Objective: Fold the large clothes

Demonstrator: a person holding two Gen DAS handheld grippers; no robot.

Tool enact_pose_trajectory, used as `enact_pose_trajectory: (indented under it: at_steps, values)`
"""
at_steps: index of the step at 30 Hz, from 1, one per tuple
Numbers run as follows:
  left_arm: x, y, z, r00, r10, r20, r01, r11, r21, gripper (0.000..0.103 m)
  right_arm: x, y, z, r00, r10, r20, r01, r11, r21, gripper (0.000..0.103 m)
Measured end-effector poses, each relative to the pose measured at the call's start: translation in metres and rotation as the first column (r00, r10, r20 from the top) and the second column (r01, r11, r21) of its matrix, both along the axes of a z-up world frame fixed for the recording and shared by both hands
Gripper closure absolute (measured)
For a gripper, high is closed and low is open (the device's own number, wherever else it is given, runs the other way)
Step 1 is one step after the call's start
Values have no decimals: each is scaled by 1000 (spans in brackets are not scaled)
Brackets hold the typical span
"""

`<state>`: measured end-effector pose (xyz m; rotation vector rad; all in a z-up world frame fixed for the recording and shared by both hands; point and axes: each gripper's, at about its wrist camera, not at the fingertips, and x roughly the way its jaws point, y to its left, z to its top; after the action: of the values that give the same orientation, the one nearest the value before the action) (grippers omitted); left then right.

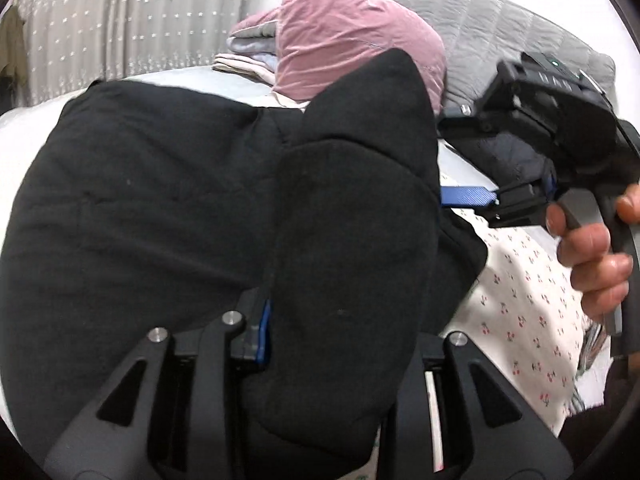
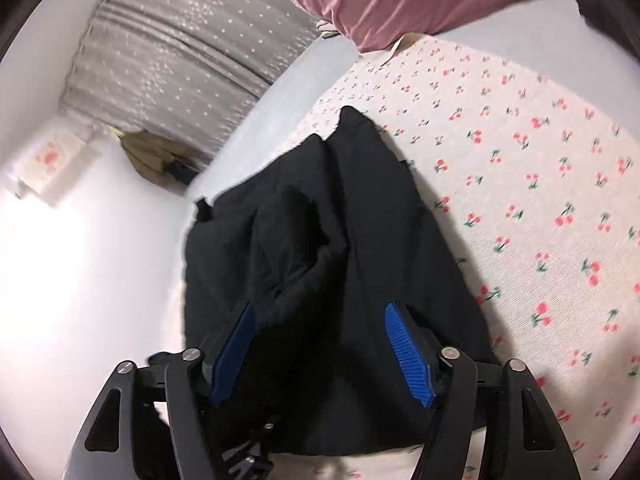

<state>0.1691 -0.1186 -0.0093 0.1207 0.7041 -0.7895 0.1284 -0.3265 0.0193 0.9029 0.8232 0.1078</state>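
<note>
A large black garment (image 1: 168,200) lies bunched on a bed with a cherry-print sheet (image 1: 528,312). In the left wrist view a thick fold of it (image 1: 348,264) fills the space between my left gripper's (image 1: 344,340) jaws, which grip it; one blue pad (image 1: 263,332) shows at its left edge. My right gripper (image 1: 468,196) shows at the right of that view, held by a hand, its blue finger (image 1: 464,196) against the garment's edge. In the right wrist view the black garment (image 2: 328,240) sits between the right gripper's (image 2: 320,344) spread blue pads (image 2: 408,356).
A pink velvet pillow (image 1: 344,36) and a grey quilt (image 1: 500,28) lie at the bed's head, with folded pale clothes (image 1: 244,64) beside them. A grey star-print curtain (image 2: 176,56) hangs beyond the bed. An olive cloth (image 2: 148,156) lies by the wall.
</note>
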Motion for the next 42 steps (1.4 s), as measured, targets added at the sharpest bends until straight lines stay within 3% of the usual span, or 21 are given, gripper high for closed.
enact_pose_trajectory:
  at_steps: [1,3,5,8,10,12,15,17,21,25,26,27,31,35,38,40,42]
  values:
    - [-6,0,3,1000,-19,11,19,1000,21,66,-1,5,1,1000,4,7,-4,1000,21,30]
    - [-19,-6,9,996,-86,17,86,995,42,47,9,3,2,1000,18,26,-20,997,79,26]
    - [-37,-4,19,983,-185,1,185,982,23,36,5,14,3,999,27,28,-30,994,103,24]
    - [-63,13,36,948,-319,-2,319,948,-8,31,20,14,0,999,38,15,-39,992,117,23]
    - [-69,28,48,940,-341,-11,340,940,-17,31,21,14,-3,999,32,0,-32,992,119,23]
    - [-64,43,58,953,-301,-11,301,953,-19,31,24,18,-7,999,44,-31,-40,992,119,23]
    - [-50,71,64,986,-165,20,166,986,-32,31,23,22,-10,995,77,-56,-69,989,132,23]
    - [-31,94,58,998,-54,10,55,995,-85,30,22,27,-7,994,105,-40,-97,981,170,23]
    - [-2,115,37,992,91,-89,-101,989,-113,31,14,41,-3,988,139,-72,-127,981,144,23]
    - [7,121,32,983,168,-73,-176,977,-118,31,19,65,-13,975,186,-118,-176,980,92,24]
    - [9,122,30,981,182,-72,-190,975,-117,31,23,70,-12,977,181,-113,-176,983,56,35]
    - [10,124,29,977,200,-69,-208,971,-119,31,26,74,-11,980,171,-102,-171,985,11,54]
    - [12,128,34,952,305,11,-300,942,-152,31,44,87,11,988,152,-21,-153,976,-157,68]
    - [19,110,35,956,292,6,-286,941,-183,31,35,85,59,969,174,176,-131,964,-231,71]
    - [16,96,33,965,260,18,-252,948,-194,31,15,66,83,950,144,276,-60,954,-292,71]
    - [14,83,28,974,226,21,-219,960,-173,31,4,39,82,955,81,286,3,959,-282,71]
    - [13,72,20,980,197,11,-194,971,-141,31,2,9,60,972,24,233,32,973,-231,71]
